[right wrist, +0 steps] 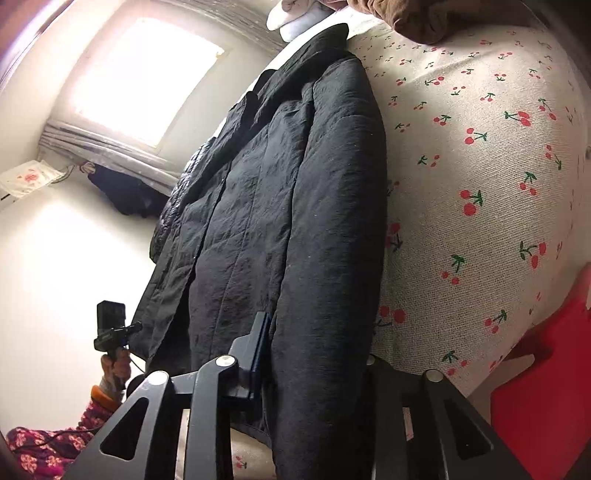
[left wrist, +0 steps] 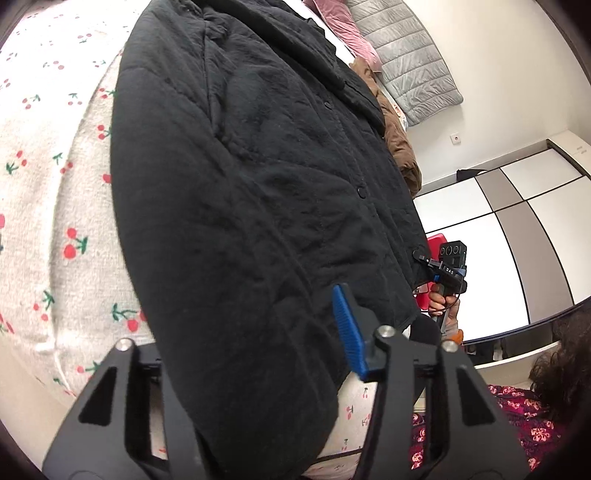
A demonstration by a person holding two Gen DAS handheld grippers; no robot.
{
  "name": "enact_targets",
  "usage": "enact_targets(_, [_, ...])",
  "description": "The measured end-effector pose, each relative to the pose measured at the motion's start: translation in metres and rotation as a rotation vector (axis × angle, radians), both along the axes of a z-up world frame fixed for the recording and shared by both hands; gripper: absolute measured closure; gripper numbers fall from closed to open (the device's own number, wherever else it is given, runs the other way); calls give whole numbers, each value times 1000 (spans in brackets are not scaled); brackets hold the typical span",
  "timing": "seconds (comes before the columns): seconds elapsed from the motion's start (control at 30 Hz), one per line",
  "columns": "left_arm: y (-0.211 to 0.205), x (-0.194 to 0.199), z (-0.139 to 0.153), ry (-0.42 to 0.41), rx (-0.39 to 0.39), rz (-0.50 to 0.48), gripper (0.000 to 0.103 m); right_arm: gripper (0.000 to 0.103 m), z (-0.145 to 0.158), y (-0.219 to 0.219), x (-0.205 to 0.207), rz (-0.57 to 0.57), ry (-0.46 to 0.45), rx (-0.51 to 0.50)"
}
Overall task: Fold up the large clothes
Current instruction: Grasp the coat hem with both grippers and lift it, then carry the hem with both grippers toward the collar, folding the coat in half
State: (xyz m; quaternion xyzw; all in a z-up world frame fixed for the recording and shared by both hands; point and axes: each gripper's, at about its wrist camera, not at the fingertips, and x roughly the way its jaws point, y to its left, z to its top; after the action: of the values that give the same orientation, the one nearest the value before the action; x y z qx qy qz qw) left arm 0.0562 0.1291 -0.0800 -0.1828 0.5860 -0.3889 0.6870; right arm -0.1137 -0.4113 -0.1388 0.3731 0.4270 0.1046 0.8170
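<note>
Here a black quilted button-front jacket (left wrist: 258, 177) lies spread flat on a bed covered by a cream sheet printed with red cherries (left wrist: 55, 192), its collar toward twelve o'clock and its hem toward six o'clock in both wrist views. In the left wrist view the left gripper (left wrist: 258, 354) sits at six o'clock with its jaws spread wide on either side of the jacket's lower left edge; one blue ribbed finger pad (left wrist: 349, 332) lies on top of the cloth, while the other finger is hidden under the fabric, so the jaws stand apart and are not pinched together. In the right wrist view the right gripper (right wrist: 314, 354) is likewise at six o'clock, its jaws apart and straddling the jacket's lower right side (right wrist: 280, 221), with one dark finger resting against the fabric and the opposite finger covered by the sleeve. Each gripper also shows small in the other's camera: the right one at four o'clock of the left view, held by a hand just beside the hem corner, and the left one at eight o'clock of the right view. A brown padded garment (left wrist: 399, 136) lies touching the jacket's edge at two o'clock in the left view, with a grey quilted blanket (left wrist: 410, 62) and a pink velvet cloth (left wrist: 347, 26) beyond it. A red plastic item (right wrist: 546, 376) sits at four o'clock of the right view beside the bed.
</note>
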Motion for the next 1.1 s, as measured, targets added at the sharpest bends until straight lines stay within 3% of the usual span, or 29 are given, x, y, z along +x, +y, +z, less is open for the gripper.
enact_targets(0.03, [-3,-1,1,4,-7,10,72,84,1,4,4,-2,0,-10])
enact_targets(0.23, [3,-9,25,-87,-78,101,87,90,27,22,10,-8,-80,-54])
enact_targets(0.63, [1,-22,81,-277,-141,187,92,91,83,48,13,-8,-253,-91])
enact_targets(1.1, [24,-57,145,-454,-266,228,93,92,147,41,-24,-24,-438,-107])
